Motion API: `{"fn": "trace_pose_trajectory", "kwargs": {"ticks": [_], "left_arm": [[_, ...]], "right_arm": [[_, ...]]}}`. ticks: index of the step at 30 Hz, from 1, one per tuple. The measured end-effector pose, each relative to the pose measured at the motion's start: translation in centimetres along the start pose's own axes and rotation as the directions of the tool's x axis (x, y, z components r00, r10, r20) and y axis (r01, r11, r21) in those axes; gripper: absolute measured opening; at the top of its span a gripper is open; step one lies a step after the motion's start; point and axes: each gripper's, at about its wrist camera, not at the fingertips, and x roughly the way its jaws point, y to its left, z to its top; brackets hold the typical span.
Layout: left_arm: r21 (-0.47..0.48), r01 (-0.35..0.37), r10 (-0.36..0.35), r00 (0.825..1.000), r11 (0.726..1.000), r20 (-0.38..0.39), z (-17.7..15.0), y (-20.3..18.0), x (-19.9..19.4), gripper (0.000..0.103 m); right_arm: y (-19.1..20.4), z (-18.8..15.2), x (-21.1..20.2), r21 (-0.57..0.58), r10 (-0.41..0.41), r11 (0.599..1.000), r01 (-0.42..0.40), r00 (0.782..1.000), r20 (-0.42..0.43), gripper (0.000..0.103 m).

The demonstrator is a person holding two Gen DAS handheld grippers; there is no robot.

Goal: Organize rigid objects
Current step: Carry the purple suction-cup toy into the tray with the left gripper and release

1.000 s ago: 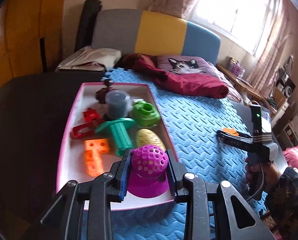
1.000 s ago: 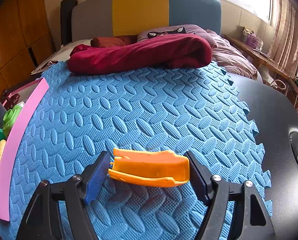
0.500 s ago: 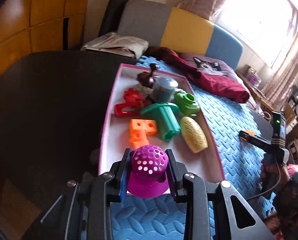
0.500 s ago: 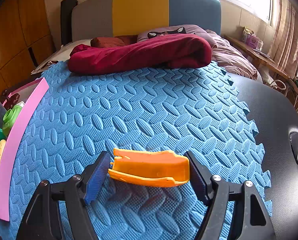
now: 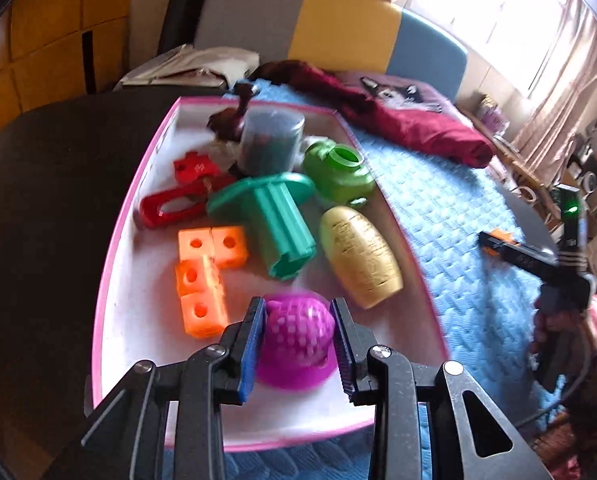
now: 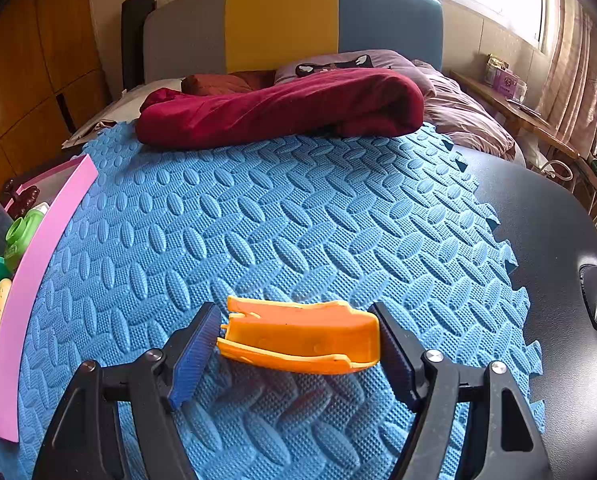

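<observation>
The bumpy purple plastic dome toy (image 5: 298, 340) sits low in the frame, inside the pink-rimmed white tray (image 5: 110, 264). The left gripper (image 5: 298, 336) has just been loosening around it. Open slowly, then lift straight away. The right gripper (image 6: 298, 340) squeezes a smooth orange plastic piece (image 6: 302, 338) over the knobbly blue foam mat (image 6: 298, 208).

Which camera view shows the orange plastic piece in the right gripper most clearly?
The right wrist view. There the orange plastic piece fills the space between the right gripper pads, lit well, its whole long side in sight above the blue foam mat. The left wrist view shows only a small orange tip, far off.
</observation>
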Motion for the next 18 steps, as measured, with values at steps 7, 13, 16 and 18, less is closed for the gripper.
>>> {"fn": "trace_pose_trajectory", "kwargs": {"ticks": [7, 13, 16, 18], "left_arm": [[0.033, -0.062, 0.061, 0.998, 0.998, 0.021, -0.7, 0.4, 0.1, 0.036], [0.039, -0.084, 0.082, 0.995, 0.996, 0.049, -0.9, 0.5, -0.7, 0.049], [0.049, -0.1, 0.096, 0.993, 0.994, 0.074, -0.9, 0.4, -1.4, 0.049], [0.048, -0.104, 0.099, 0.992, 0.993, 0.083, -0.9, 0.4, -1.9, 0.049]], "right_arm": [[0.0, 0.0, 0.0, 0.0, 0.0, 1.0, 0.0, 1.0, 0.0, 0.076], [0.0, 0.0, 0.0, 0.0, 0.0, 1.0, 0.0, 1.0, 0.0, 0.077], [0.0, 0.0, 0.0, 0.0, 0.0, 1.0, 0.0, 1.0, 0.0, 0.076], [0.0, 0.0, 0.0, 0.0, 0.0, 1.0, 0.0, 1.0, 0.0, 0.076]]}}
